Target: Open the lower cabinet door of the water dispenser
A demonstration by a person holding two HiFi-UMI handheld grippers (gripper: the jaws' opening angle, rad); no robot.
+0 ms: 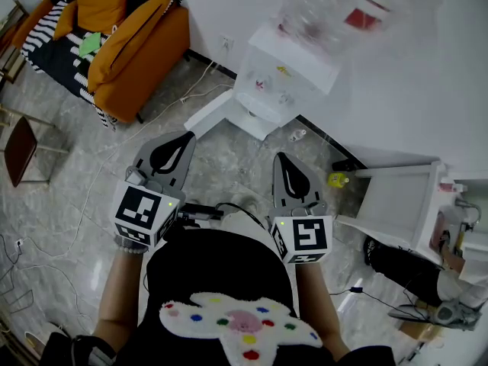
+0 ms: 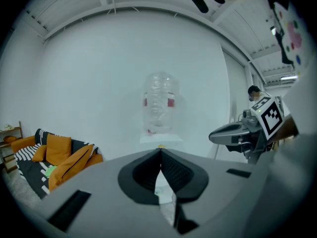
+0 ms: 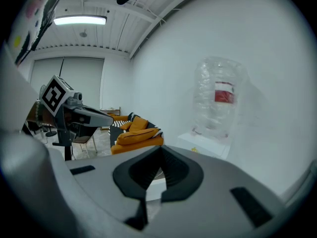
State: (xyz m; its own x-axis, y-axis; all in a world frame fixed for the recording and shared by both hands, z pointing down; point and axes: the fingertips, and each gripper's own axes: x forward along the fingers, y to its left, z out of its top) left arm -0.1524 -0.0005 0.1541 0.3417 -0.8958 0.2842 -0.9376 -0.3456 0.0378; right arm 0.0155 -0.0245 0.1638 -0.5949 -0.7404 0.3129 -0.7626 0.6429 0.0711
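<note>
Both grippers are out in front of me, and neither one has anything in it. The left gripper [image 1: 185, 136] has its fingers pressed together tip to tip, the dark pads meeting in one closed seam. The right gripper [image 1: 280, 158] is just the same, shut on nothing but air.

The water dispenser [image 1: 284, 71] stands against the white wall, ahead of both pairs of fingertips and well apart from them. A clear bottle [image 1: 320, 6] sits upside down on top of it (a red label shows on the bottle in both gripper views). Its lower cabinet door [image 1: 229, 117] is below the taps, on the side facing the fingers. From this steep angle I cannot tell whether the door is shut or ajar, and in the gripper views my own jaws cover it.

An orange sofa [image 1: 130, 44] sits far off to the left of the left fingers. A small yellow object [image 1: 338, 179] lies on the floor to the right of the right fingers.
</note>
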